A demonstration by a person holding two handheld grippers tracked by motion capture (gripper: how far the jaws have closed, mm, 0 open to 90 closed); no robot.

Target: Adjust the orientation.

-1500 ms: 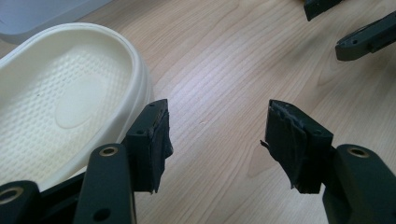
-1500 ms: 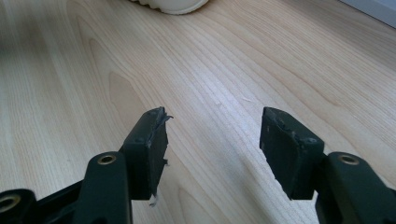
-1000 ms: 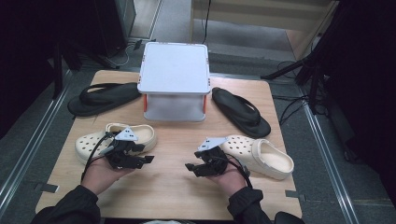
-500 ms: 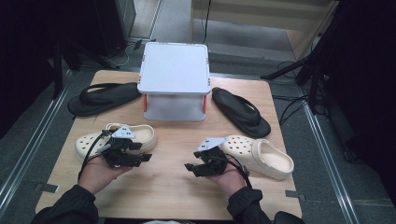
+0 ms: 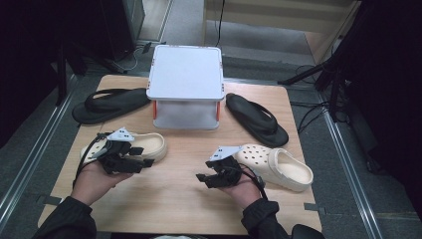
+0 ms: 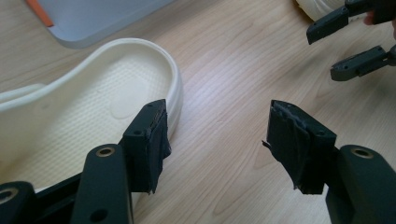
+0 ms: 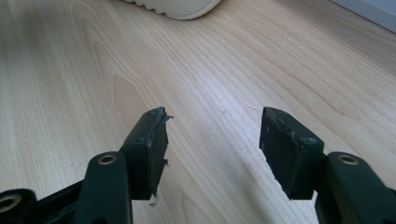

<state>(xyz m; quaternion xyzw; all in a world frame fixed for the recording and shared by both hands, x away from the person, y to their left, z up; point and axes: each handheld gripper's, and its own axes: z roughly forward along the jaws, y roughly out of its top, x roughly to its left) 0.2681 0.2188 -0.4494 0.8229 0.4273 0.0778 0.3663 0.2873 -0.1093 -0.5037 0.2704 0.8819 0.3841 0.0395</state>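
Your left gripper (image 5: 142, 160) rests low over the wooden table (image 5: 174, 199), jaws spread apart and holding nothing, with one jaw just beside the rim of the cream clog (image 5: 149, 145) on your left. Your right gripper (image 5: 204, 177) also has its jaws apart over bare wood, just beside the second cream clog (image 5: 278, 167) on your right.

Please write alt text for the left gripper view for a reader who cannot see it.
The left gripper hovers open over a wooden table, one jaw beside a cream clog. The right gripper shows farther off.
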